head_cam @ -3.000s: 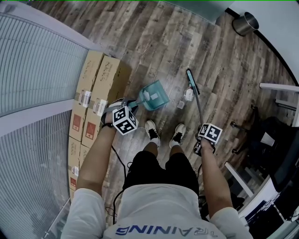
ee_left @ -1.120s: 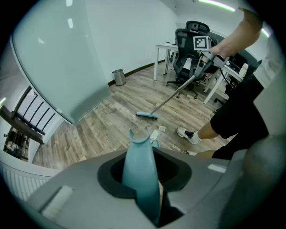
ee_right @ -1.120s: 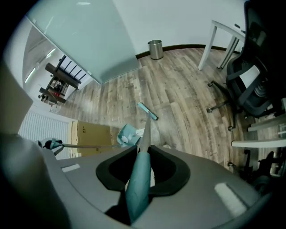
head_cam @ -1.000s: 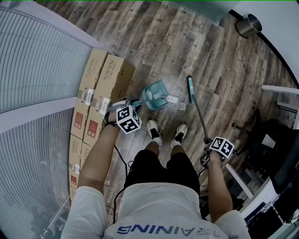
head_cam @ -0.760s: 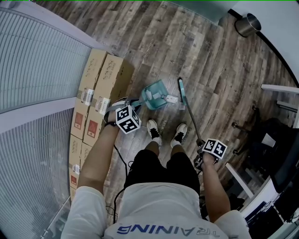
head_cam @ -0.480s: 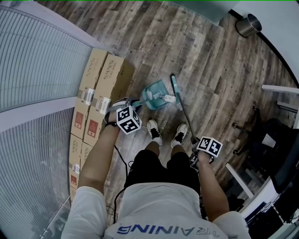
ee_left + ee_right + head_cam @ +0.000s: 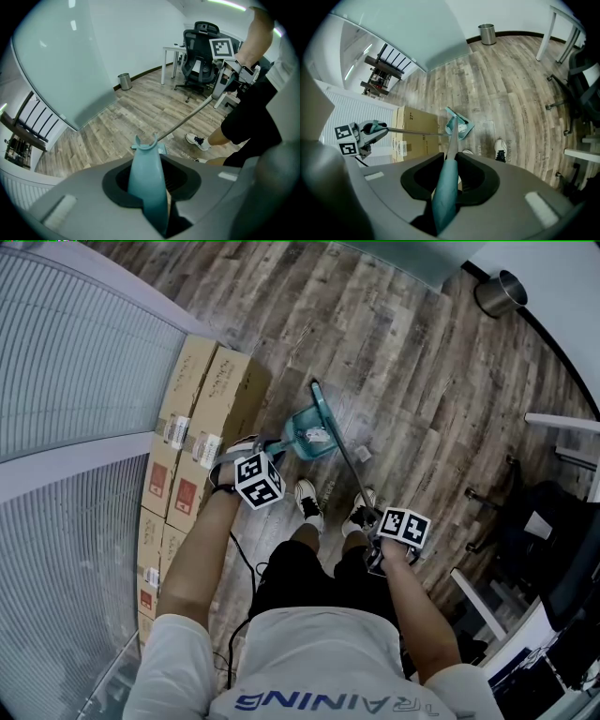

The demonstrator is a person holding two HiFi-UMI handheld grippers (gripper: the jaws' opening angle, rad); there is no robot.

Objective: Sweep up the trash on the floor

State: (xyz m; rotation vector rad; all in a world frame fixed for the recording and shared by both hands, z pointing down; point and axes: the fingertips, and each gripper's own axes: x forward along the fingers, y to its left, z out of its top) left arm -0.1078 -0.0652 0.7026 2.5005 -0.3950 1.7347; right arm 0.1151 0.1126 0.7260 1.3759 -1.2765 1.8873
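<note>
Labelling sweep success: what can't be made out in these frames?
Head view: white trash in the dustpan, too small to count or identify.
Head view: floor scrap beside the broom stick, too small to identify.
Left gripper view: dustpan mouth hidden behind the dustpan handle.

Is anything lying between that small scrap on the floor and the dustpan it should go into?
Only the broom. In the head view its pole crosses between the scrap and the dustpan, and its head sits at the pan's mouth. Nothing else shows between them.
</note>
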